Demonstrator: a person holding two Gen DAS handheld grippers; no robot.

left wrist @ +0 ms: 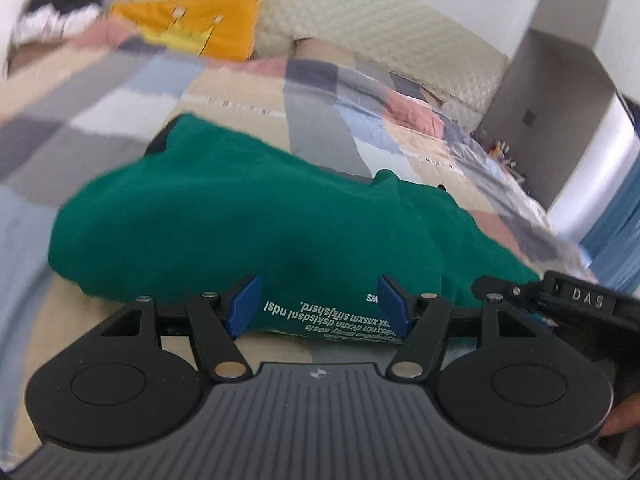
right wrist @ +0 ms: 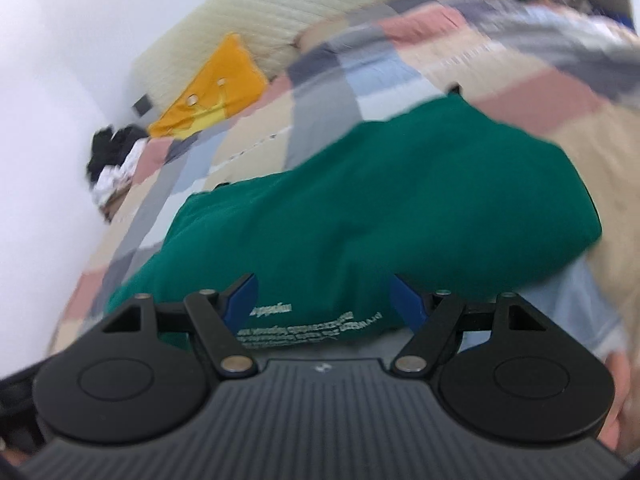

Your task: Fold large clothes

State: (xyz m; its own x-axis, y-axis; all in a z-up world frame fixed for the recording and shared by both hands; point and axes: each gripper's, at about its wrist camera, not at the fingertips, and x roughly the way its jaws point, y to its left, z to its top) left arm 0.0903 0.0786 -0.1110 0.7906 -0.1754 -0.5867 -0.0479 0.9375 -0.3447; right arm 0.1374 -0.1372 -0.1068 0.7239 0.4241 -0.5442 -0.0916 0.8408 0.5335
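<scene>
A dark green garment (left wrist: 240, 220) lies bunched and partly folded on a patchwork bedspread (left wrist: 120, 92). Its near edge carries white printed text. My left gripper (left wrist: 320, 302) is open, its blue pads (left wrist: 244, 304) standing wide apart over that printed edge without pressing it. In the right wrist view the same green garment (right wrist: 380, 208) fills the middle. My right gripper (right wrist: 325, 302) is open too, the printed edge lying between its blue pads (right wrist: 242, 300), which do not squeeze it. A black part of the right gripper's body (left wrist: 580, 304) shows at the left view's right edge.
A yellow cushion (left wrist: 200, 20) and a cream quilted headboard (left wrist: 340, 12) sit at the far end of the bed. A dark-and-white heap of clothes (left wrist: 56, 4) lies at the far left corner. A grey cabinet (left wrist: 552, 100) stands right of the bed. A hand (right wrist: 616, 400) grips the right handle.
</scene>
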